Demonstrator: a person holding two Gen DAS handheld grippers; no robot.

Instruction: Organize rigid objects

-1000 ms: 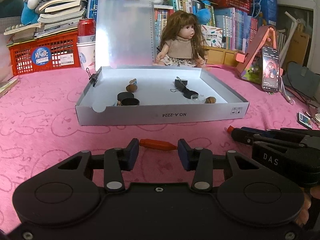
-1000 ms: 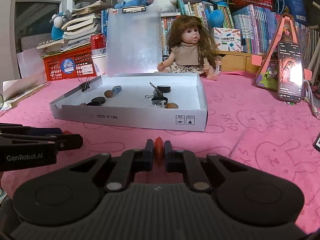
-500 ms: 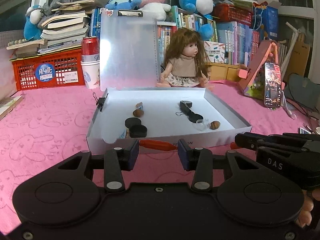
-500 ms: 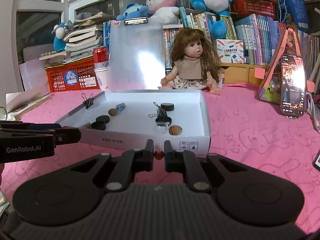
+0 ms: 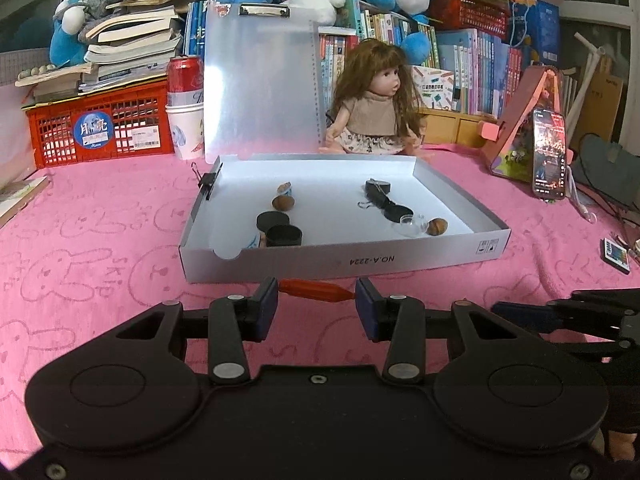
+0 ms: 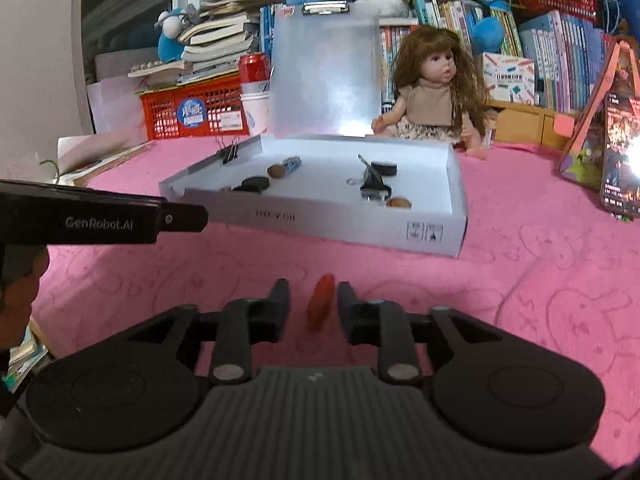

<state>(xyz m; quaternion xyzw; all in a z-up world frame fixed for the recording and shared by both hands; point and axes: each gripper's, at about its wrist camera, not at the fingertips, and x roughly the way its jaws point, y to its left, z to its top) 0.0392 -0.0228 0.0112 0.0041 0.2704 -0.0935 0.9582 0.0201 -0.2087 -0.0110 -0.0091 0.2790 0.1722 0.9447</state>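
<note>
A small orange-red stick-like object (image 5: 316, 291) spans crosswise between the fingertips of my left gripper (image 5: 316, 304), whose jaws stand at its two ends and hold it. In the right wrist view the same object (image 6: 322, 304) sits lengthwise in the gap of my right gripper (image 6: 314, 304), whose jaws are apart and clear of it. A white shallow box (image 5: 400, 258) lies ahead on the pink cloth, holding black caps (image 5: 283, 235), nuts (image 5: 283, 202), a binder clip (image 5: 378, 196) and a clear lid (image 5: 408, 224).
A doll (image 5: 378, 108) sits behind the box, with an upright clear clipboard (image 5: 260, 80), a red basket (image 5: 96, 128), a can on cups (image 5: 184, 80) and books behind. A phone (image 5: 549, 154) on a pink stand is at right. The left gripper (image 6: 100, 218) shows in the right view.
The right gripper's jaws have opened off the orange-red object, which the left gripper now holds by its ends. Both grippers rose and drew back a little from the box.
</note>
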